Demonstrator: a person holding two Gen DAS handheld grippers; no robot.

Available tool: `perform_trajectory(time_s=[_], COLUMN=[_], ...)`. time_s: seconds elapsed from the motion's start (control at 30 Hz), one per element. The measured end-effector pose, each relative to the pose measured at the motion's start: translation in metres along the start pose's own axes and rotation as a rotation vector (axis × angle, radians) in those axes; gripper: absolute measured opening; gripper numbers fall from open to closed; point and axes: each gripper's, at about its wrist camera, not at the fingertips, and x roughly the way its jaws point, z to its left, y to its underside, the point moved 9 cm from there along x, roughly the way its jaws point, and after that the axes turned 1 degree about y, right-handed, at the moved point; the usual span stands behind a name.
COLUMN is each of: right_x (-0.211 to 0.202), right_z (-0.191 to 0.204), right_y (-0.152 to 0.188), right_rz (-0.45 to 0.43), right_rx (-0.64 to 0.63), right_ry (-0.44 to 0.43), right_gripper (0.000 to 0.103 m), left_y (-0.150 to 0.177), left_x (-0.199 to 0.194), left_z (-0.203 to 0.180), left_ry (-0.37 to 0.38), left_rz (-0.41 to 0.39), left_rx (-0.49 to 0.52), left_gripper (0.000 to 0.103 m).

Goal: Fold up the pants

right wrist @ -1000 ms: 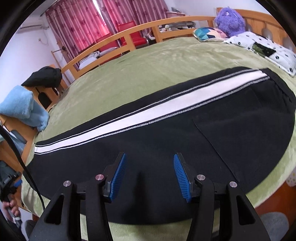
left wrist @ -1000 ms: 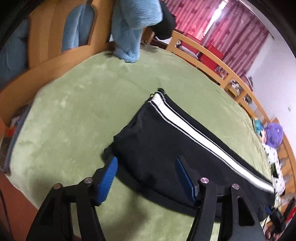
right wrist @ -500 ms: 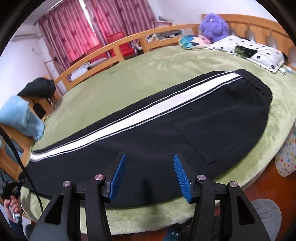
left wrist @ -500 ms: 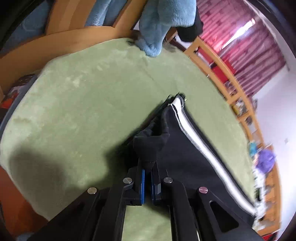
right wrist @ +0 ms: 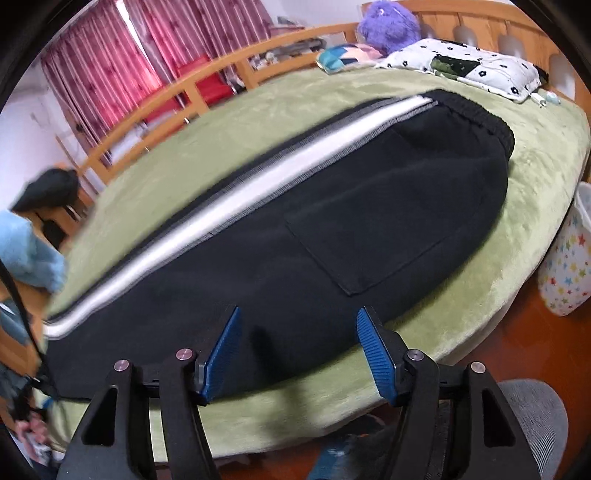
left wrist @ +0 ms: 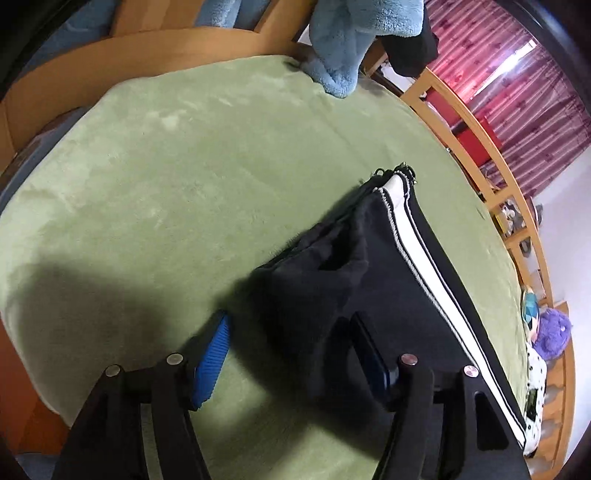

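Black pants [right wrist: 295, 236] with a white side stripe lie flat along the green bed, waistband at the far right. In the left wrist view the leg-cuff end [left wrist: 332, 273] is rumpled and stands up a little off the blanket. My left gripper [left wrist: 295, 354] is open, its fingers on either side of that cuff corner, not holding it. My right gripper [right wrist: 299, 350] is open and empty, above the near edge of the pants at mid-leg.
A green blanket [left wrist: 184, 155] covers the bed, with a wooden rail [left wrist: 480, 140] round it. A light blue plush towel [left wrist: 343, 44] hangs at the foot end. Pillows [right wrist: 461, 66] and a purple plush toy [right wrist: 388, 18] lie beyond the waistband. A star-patterned bin [right wrist: 569, 266] stands on the floor.
My left gripper closed on the cuff corner and lifted it, then opened again; the cuff now stands rumpled between the fingers. My right gripper drew back from the pants, staying open.
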Motion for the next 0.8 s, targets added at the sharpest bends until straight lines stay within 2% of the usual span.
perform_trajectory(time_s=[0.07, 0.1, 0.17, 0.2, 0.23, 0.33, 0.43, 0.5, 0.57, 0.63, 0.77, 0.8], right_x=[0.025, 0.034, 0.033, 0.030, 0.025, 0.009, -0.010, -0.022, -0.026, -0.026, -0.029, -0.029], right_z=[-0.010, -0.014, -0.016, -0.015, -0.015, -0.020, -0.022, -0.023, -0.024, -0.024, -0.032, -0.033], right_y=[0.009, 0.012, 0.010, 0.008, 0.007, 0.002, -0.006, -0.011, -0.013, -0.014, -0.021, -0.022], right_rz=[0.070, 0.103, 0.094, 0.095, 0.090, 0.074, 0.034, 0.001, 0.000, 0.003, -0.015, -0.013], right_rx=[-0.010, 0.001, 0.027, 0.020, 0.012, 0.009, 0.002, -0.007, -0.021, -0.042, -0.058, -0.050], right_ry=[0.061, 0.067, 0.043, 0.033, 0.019, 0.004, -0.024, -0.041, -0.048, -0.065, -0.084, -0.095], right_gripper=[0.064, 0.065, 0.065, 0.065, 0.065, 0.065, 0.065, 0.065, 0.065, 0.065, 0.065, 0.065], left_y=[-0.004, -0.006, -0.008, -0.009, -0.013, -0.022, -0.023, -0.013, 0.012, 0.041, 0.111, 0.140], left_x=[0.004, 0.006, 0.008, 0.005, -0.004, -0.036, -0.070, -0.096, -0.121, -0.142, -0.168, -0.168], left_z=[-0.006, -0.006, -0.007, -0.010, -0.018, -0.053, -0.103, -0.155, -0.217, -0.269, -0.364, -0.392], left_ry=[0.008, 0.002, 0.001, 0.024, 0.053, 0.028, 0.026, 0.038, 0.074, 0.120, 0.258, 0.304], left_rz=[-0.007, -0.005, 0.003, -0.003, -0.026, -0.123, -0.197, -0.240, -0.267, -0.278, -0.254, -0.227], left_rx=[-0.011, -0.026, -0.054, -0.056, -0.043, 0.108, 0.253, 0.411, 0.608, 0.733, 0.883, 0.910], left_gripper=[0.057, 0.040, 0.029, 0.018, 0.017, 0.015, 0.014, 0.014, 0.013, 0.012, 0.012, 0.012])
